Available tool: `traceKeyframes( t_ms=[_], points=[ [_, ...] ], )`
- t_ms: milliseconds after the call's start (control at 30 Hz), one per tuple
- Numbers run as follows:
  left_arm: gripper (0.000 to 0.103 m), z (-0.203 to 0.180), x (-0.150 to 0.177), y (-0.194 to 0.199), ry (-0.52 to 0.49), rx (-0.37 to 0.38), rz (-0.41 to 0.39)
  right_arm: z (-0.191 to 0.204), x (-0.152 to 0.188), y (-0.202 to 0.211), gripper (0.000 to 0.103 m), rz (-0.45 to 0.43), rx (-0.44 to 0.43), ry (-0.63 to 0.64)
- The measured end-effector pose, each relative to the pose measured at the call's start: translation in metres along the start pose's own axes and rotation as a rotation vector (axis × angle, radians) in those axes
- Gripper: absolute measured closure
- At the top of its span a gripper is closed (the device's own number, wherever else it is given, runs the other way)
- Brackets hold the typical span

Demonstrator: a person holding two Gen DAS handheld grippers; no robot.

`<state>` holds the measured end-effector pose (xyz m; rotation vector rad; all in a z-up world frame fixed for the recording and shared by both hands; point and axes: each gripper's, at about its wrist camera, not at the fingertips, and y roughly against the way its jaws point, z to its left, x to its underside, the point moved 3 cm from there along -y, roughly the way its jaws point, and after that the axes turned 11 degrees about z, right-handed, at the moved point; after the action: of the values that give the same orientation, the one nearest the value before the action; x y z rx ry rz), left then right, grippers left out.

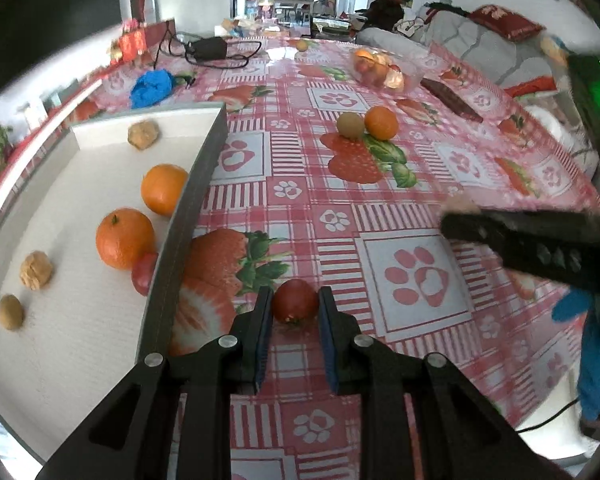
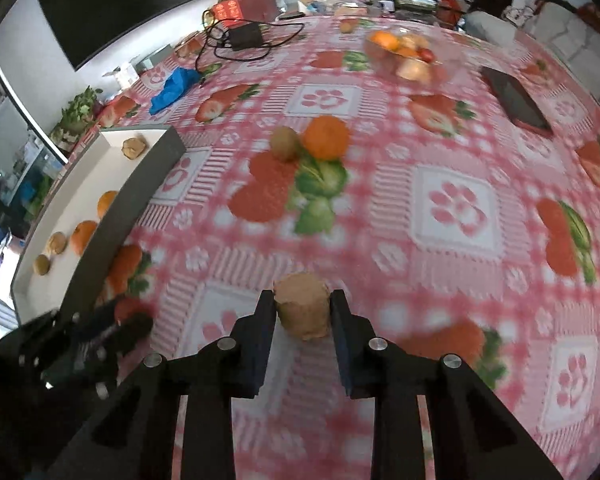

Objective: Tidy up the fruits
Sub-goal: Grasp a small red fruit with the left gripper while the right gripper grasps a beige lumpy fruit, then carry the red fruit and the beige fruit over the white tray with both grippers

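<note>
My left gripper (image 1: 295, 304) is shut on a small red tomato (image 1: 295, 301), just right of the grey-walled white tray (image 1: 188, 208). The tray holds two oranges (image 1: 125, 238), two walnuts (image 1: 36, 270), a kiwi (image 1: 10, 312) and a red tomato (image 1: 144, 268) against its wall. My right gripper (image 2: 303, 308) is shut on a tan walnut (image 2: 302, 306) above the tablecloth. It also shows in the left wrist view (image 1: 460, 216) at the right. A kiwi (image 2: 285, 143) and an orange (image 2: 326, 137) lie together mid-table.
A clear bowl of fruit (image 2: 404, 54) stands at the far side. A dark tablet (image 2: 516, 100) lies at the far right. A blue cloth (image 2: 174, 88) and a black adapter with cables (image 2: 244, 36) lie at the far left. The tray (image 2: 100, 216) sits at the table's left edge.
</note>
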<state>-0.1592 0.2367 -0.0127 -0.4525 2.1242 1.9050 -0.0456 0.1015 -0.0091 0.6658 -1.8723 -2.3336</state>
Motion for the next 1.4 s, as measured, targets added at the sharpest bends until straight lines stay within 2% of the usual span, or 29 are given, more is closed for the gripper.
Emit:
traceKeyframes(
  t_ms=[200, 467, 1400],
  points=[
    [0.079, 0.010, 0.003, 0.018, 0.044, 0.049, -0.010, -0.009, 0.021, 0.014, 0.074, -0.014, -0.015, -0.027],
    [0.079, 0.020, 0.002, 0.047, 0.048, 0.035, -0.060, -0.004, 0.034, 0.015, 0.074, -0.012, -0.043, -0.035],
    [0.079, 0.057, 0.010, 0.064, 0.112, 0.011, -0.089, 0.052, 0.023, 0.022, 0.074, -0.015, -0.032, 0.066]
  ],
)
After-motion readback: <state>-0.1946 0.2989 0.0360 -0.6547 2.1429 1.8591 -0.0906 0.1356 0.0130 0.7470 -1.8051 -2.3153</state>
